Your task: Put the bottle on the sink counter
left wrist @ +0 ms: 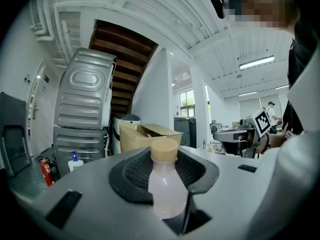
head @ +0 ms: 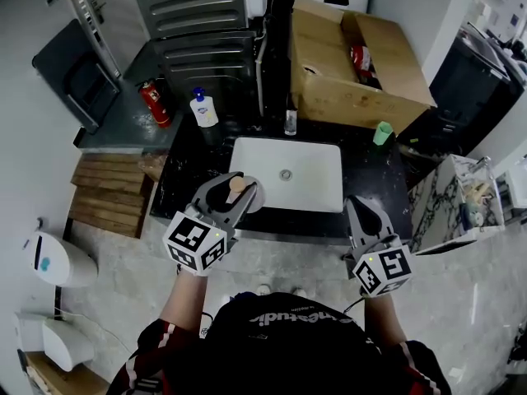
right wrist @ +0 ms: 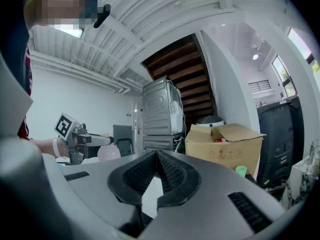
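As I stood by, the head view gave the layout: the left gripper (head: pixel 231 189) was out over the front-left corner of the white sink (head: pixel 325 159), which was set in a black counter (head: pixel 375 171). The right gripper (head: pixel 363 206) was at the counter's front edge, well apart from it.

Only the left gripper view showed the grip itself. The bottle (left wrist: pixel 164 189) sat btwn the two dark pads, both pressed on its pale milky body, w/ the tan cap (left wrist: pixel 164 150) poking up past the jaw tips. The right gripper view added what the others didn't: its own jaws were closed tip to tip w/ nothing btwn them, and off to the side it caught the pale rounded bottle at the far gripper's jaw end.

From above, the bottle was over the sink rim's corner; couldn't tell whether it touched the counter.

Re containers: the cardboard box (head: pixel 329 89) at the back stood w/ flaps open, a red item (head: pixel 361 59) inside. A green cup (head: pixel 383 132) stood at the counter's right. A pump bottle (head: pixel 203 108) & a red extinguisher (head: pixel 154 103) stood on the grey ledge (head: pixel 115 126) to the left.
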### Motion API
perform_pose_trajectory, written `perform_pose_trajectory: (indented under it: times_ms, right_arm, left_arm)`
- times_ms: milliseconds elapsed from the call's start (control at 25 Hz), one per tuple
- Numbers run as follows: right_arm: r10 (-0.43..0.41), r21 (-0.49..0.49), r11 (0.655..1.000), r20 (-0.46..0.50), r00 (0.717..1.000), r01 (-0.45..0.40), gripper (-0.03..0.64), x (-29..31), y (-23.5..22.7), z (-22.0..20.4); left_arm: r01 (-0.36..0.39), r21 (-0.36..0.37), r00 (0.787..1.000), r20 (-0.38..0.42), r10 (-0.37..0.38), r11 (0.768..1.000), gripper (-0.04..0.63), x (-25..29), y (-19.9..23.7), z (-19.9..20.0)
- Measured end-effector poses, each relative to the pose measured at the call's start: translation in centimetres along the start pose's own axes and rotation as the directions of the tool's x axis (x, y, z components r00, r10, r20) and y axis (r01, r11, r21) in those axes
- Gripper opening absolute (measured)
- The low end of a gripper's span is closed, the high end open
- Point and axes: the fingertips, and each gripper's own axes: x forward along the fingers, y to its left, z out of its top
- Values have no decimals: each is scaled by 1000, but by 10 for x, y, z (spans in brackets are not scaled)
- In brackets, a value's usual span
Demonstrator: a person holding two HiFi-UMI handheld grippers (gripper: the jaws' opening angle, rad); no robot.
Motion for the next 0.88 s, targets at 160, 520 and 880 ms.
perform_pose_trajectory:
  times_ms: [160, 520, 880]
  right_arm:
    - [4, -12, 1000, 0, 1000, -4, 38, 1, 0, 2]
    - [9, 15, 1000, 8, 1000, -9, 40, 2, -4, 1]
    - [22, 40, 999, -3, 1000, -22, 40, -3, -7, -5]
  left_arm:
    - [-2, -1, 1000, 1, 2, 1000, 141, 1, 0, 1]
    - [-3, -6, 1000, -3, 3, 1000, 141, 3, -1, -1]
    - [-5, -1, 1000, -7, 5, 1000, 141, 5, -11, 0]
